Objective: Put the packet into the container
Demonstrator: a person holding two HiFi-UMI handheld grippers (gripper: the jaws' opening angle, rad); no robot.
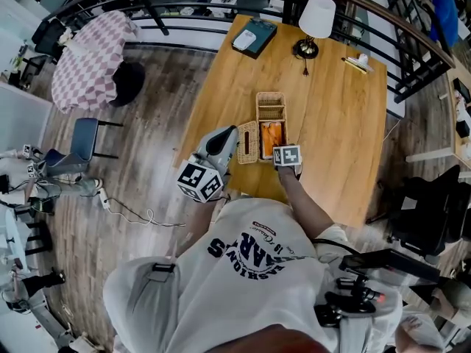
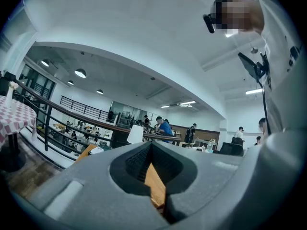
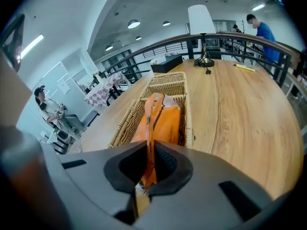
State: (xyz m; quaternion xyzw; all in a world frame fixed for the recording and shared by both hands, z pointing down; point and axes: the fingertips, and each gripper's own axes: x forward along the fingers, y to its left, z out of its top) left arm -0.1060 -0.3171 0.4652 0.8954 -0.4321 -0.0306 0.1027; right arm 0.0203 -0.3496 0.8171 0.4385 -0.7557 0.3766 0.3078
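Open hall with dark railings. Long wooden table, smooth pale grain, its near edge hidden behind the person's shoulders. White-shaded lamp at the far end. Rectangular wicker basket with two compartments; a flat woven panel lies against its left side. Left gripper: jaws together, nothing between, pointed upward. Right gripper: jaws pinched on the thin edge of the orange packet, which sits in the basket's near compartment, lower end hidden by the weave.
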